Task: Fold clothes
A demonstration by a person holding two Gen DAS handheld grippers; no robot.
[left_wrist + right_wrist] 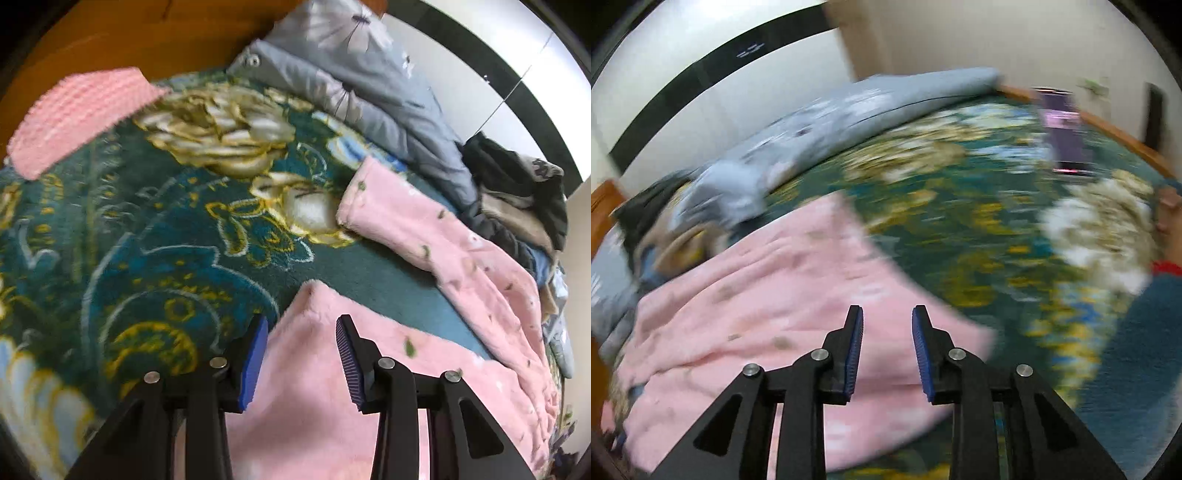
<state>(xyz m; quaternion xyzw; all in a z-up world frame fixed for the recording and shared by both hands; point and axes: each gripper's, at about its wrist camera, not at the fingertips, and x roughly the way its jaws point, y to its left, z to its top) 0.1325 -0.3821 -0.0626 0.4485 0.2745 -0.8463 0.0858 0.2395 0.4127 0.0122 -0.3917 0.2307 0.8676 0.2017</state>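
Observation:
A pink fleece garment (461, 266) with small leaf prints lies spread on a teal flowered blanket (147, 229). One sleeve or leg of it reaches toward the middle of the bed. My left gripper (303, 325) is open just above the garment's near corner, and its blue pads do not press the cloth. The right wrist view is blurred. There my right gripper (886, 312) is open over the same pink garment (757, 295), close to its edge on the blanket (960, 221). Nothing is pinched in either.
A folded pink waffle-knit piece (77, 114) lies at the far left by the wooden bed frame (110, 33). A grey flowered duvet (351, 74) runs along the far side. Dark clothes (517, 184) are piled beyond it. A purple phone-like object (1067, 133) and a person's hand (1167, 218) show at right.

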